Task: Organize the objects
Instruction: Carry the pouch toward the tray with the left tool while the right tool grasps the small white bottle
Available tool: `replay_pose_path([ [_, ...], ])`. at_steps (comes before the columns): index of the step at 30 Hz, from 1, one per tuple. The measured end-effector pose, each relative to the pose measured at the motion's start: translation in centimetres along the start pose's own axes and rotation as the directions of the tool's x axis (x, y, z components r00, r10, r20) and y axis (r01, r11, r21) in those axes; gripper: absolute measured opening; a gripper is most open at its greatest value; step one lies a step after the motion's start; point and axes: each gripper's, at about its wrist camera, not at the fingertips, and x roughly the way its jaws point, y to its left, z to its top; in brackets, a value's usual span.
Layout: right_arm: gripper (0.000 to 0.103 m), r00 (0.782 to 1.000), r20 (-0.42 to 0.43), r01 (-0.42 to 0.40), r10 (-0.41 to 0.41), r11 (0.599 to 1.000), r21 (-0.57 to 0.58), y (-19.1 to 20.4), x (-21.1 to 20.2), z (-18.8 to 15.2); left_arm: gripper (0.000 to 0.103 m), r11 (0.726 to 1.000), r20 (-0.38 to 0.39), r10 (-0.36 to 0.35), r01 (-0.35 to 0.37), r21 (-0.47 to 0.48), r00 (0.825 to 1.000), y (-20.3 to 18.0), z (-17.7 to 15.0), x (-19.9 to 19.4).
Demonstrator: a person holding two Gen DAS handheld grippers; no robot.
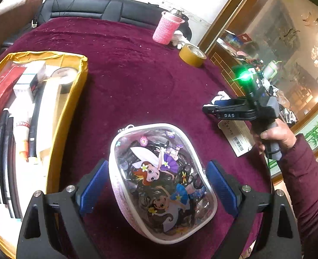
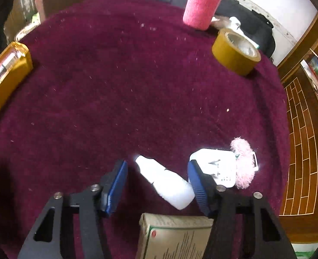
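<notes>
A clear pouch (image 1: pixel 159 183) printed with cartoon fairies, white-trimmed and stuffed with dark bits, sits between the blue pads of my left gripper (image 1: pixel 156 163), which press on its two sides. In the right wrist view a small white bottle (image 2: pixel 165 181) lies slantwise on the maroon cloth between the jaws of my right gripper (image 2: pixel 157 163). Its thick end is at the right pad and the left pad stands clear of it. From the left wrist view the right gripper (image 1: pixel 209 109) shows at the right, held in a hand with a maroon sleeve.
A yellow-lined box (image 1: pixel 72 99) with tubes, packets and a tape roll lies at the left. At the far edge stand a pink knitted holder (image 2: pixel 201 6) and a brown tape roll (image 2: pixel 234 51). Near the bottle lie a white tag with a pink pompom (image 2: pixel 243 164) and a cardboard box (image 2: pixel 174 237).
</notes>
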Motion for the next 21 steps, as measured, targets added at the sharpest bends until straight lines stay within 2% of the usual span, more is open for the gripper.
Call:
replay_pose_path([
  [2,0.051,1.000,0.001,-0.022,0.022,1.000,0.019,-0.3,0.0,0.3,0.091,1.000,0.001,0.000,0.000,-0.002,1.000,0.2,-0.1,0.0],
  [4,0.027,0.998,-0.014,-0.064,0.065,0.997,0.039,-0.6,0.1,0.4,0.091,1.000,0.000,-0.004,0.004,-0.002,1.000,0.2,-0.1,0.1],
  [5,0.022,0.998,-0.019,-0.065,0.066,0.997,0.043,-0.4,0.0,0.3,0.091,1.000,0.001,-0.005,0.005,0.001,1.000,0.2,-0.1,0.1],
  [8,0.022,0.998,-0.023,-0.065,0.066,0.996,0.061,-0.5,-0.2,0.1,0.091,1.000,0.011,0.003,-0.003,0.012,1.000,0.2,-0.2,0.0],
  [13,0.022,0.993,0.060,-0.113,0.106,0.983,0.144,-1.4,-2.3,-0.1,0.091,1.000,0.026,-0.001,0.001,0.005,1.000,0.4,-0.5,-0.7],
  [17,0.022,0.978,0.138,-0.180,0.155,0.965,0.189,-1.6,-4.7,-0.1,0.091,1.000,0.048,-0.006,0.007,-0.010,0.999,0.9,-0.7,-1.7],
  [21,0.022,0.956,0.202,-0.252,0.213,0.947,0.197,-0.1,-7.1,-0.1,0.091,0.999,0.071,-0.014,0.016,-0.033,0.997,1.6,-1.0,-3.0],
])
